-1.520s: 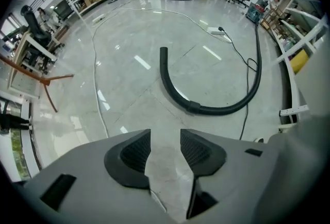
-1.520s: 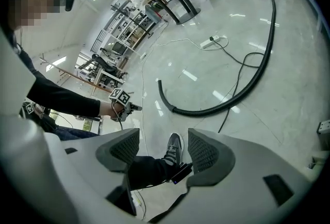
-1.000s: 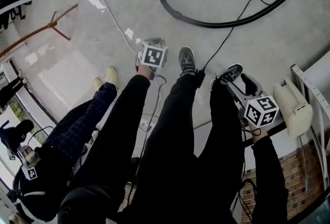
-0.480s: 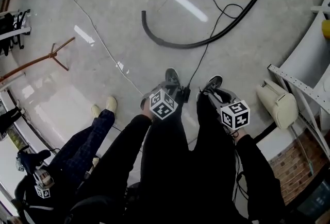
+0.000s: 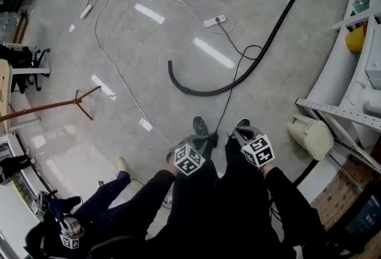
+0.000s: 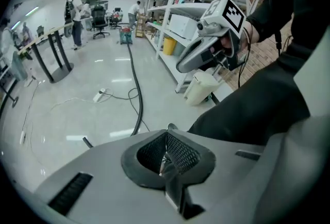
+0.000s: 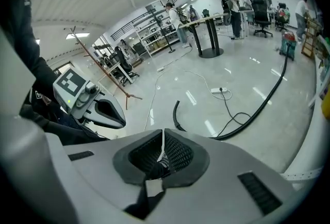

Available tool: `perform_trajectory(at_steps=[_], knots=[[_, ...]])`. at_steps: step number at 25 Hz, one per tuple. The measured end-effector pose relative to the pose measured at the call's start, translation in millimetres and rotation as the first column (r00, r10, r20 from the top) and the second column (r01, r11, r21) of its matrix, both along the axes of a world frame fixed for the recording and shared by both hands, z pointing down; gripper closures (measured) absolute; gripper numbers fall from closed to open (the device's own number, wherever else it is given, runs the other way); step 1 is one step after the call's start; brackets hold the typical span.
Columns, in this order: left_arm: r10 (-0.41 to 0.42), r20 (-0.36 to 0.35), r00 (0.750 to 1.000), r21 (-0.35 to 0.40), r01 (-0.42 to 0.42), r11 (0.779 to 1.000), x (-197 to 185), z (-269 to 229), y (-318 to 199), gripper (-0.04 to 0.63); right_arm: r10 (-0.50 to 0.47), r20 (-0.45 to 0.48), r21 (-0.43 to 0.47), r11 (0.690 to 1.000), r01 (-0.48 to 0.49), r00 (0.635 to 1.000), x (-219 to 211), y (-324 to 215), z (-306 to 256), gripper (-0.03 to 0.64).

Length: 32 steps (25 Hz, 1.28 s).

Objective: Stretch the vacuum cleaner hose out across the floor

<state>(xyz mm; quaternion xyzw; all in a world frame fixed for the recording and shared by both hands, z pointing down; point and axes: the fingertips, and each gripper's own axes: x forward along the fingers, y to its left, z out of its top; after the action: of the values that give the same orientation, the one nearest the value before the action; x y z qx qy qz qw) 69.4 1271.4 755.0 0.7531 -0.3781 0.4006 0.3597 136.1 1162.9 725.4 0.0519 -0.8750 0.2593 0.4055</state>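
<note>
Head view shows the hose (image 5: 196, 93) lying on the floor (image 5: 286, 91), well ahead of the person's shoes (image 5: 200, 127). Its free end sits near the middle of the floor. From there it bends in a hook toward the shoes, then runs off in a long line to the top right edge, past the shelving (image 5: 357, 19). A thin black cord (image 5: 250, 52) comes from the power strip (image 5: 214, 21), loops, and crosses the hose on its way to the shoes.

The left gripper (image 5: 201, 139) and right gripper (image 5: 241, 131) hang side by side just above the shoes, close to the person's dark trousers and pointing down and forward. Both are well apart from the hose, and neither touches it.

In the left gripper view the jaws are pressed together with nothing between the pads. The hose shows beyond them on the floor, leading away down the aisle. In the right gripper view the jaws have just been closing and now meet, also empty (only floor and the hooked hose end lie past the tips).

A wooden stand (image 5: 53, 106) lies on the floor at the left. A cream bag (image 5: 311, 137) rests at the foot of the shelving. A second person (image 5: 89, 216) in dark clothes is at the lower left.
</note>
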Motion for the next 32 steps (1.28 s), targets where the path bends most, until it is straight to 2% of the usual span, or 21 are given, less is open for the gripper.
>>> perform_trajectory(at_steps=[3, 9, 12, 16, 22, 32], knots=[[-0.071, -0.024, 0.997, 0.024, 0.072, 0.997, 2, -45, -8, 0.575, 0.004, 0.013, 0.048, 0.999, -0.004, 1.0, 3, -9, -37, 0.592], [-0.043, -0.032, 0.999, 0.127, 0.047, 0.991, 4, -109, -37, 0.575, 0.061, 0.023, 0.149, 0.987, -0.064, 0.998, 17, -34, -89, 0.595], [-0.086, -0.056, 0.995, 0.154, 0.093, 0.984, 0, -129, -48, 0.575, 0.059, 0.022, 0.183, 0.981, -0.062, 0.998, 23, -38, -107, 0.598], [-0.155, -0.09, 0.984, 0.137, 0.167, 0.976, 3, -142, -51, 0.575, 0.091, 0.021, 0.182, 0.979, -0.093, 0.996, 40, -40, -117, 0.6], [-0.187, -0.11, 0.976, 0.121, 0.2, 0.972, 7, -157, -66, 0.575, 0.154, 0.053, 0.216, 0.963, -0.162, 0.987, 63, -60, -144, 0.6], [-0.186, -0.107, 0.977, 0.196, 0.204, 0.959, 15, -182, -114, 0.574, 0.168, 0.073, 0.244, 0.953, -0.181, 0.983, 78, -91, -157, 0.6]])
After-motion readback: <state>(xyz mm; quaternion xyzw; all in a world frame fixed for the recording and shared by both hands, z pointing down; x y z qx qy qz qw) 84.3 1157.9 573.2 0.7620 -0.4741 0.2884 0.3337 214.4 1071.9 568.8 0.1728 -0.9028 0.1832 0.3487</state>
